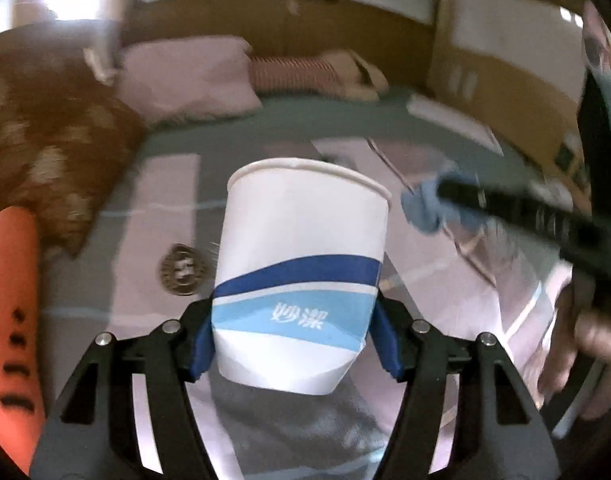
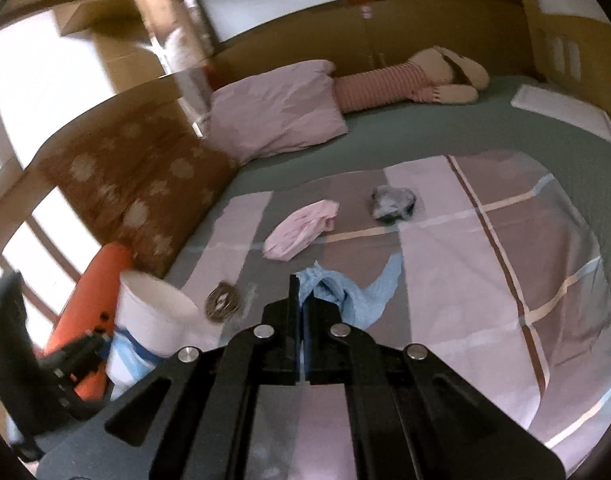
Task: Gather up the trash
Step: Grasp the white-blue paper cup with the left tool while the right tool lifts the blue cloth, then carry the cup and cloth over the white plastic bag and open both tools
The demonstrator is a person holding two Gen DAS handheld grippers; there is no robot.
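In the left wrist view, the left gripper [image 1: 293, 336] is clamped on a white paper cup [image 1: 301, 268] with blue bands and printed characters. Its blue pads [image 1: 201, 344] press the lower body from both sides, and the wall creases slightly where they bite. The cup tilts a little, mouth toward 12 o'clock, above the patchwork quilt [image 1: 161, 208]. At 2 o'clock the right gripper [image 1: 441, 190] reaches in, its tips pinching a crumpled light-blue cloth or wipe [image 1: 427, 210]. A small round brownish wrapper [image 1: 183, 270] lies on the quilt at 9 o'clock of the cup. An orange carrot-shaped plush [image 1: 9, 320] sits at the far 9 o'clock edge.

In the right wrist view, the right gripper's [image 2: 303, 300] fingers are nearly together, shut on the light-blue wipe [image 2: 361, 300], which hangs loose toward 2 o'clock. The cup [image 2: 153, 312] appears at 9 o'clock, near the wipe. Farther out at 12 o'clock lie a pink crumpled bag [image 2: 301, 230] and a grey crumpled wad [image 2: 393, 200], apart from each other.

The cup looks light and thin-walled, easily crushed, so I judge a gentle hold low on the body, where the base stiffens it, to be best. The wipe seems soft and limp; a pinch anywhere on a bunched fold should hold it, though trailing ends may snag on the cup's rim.
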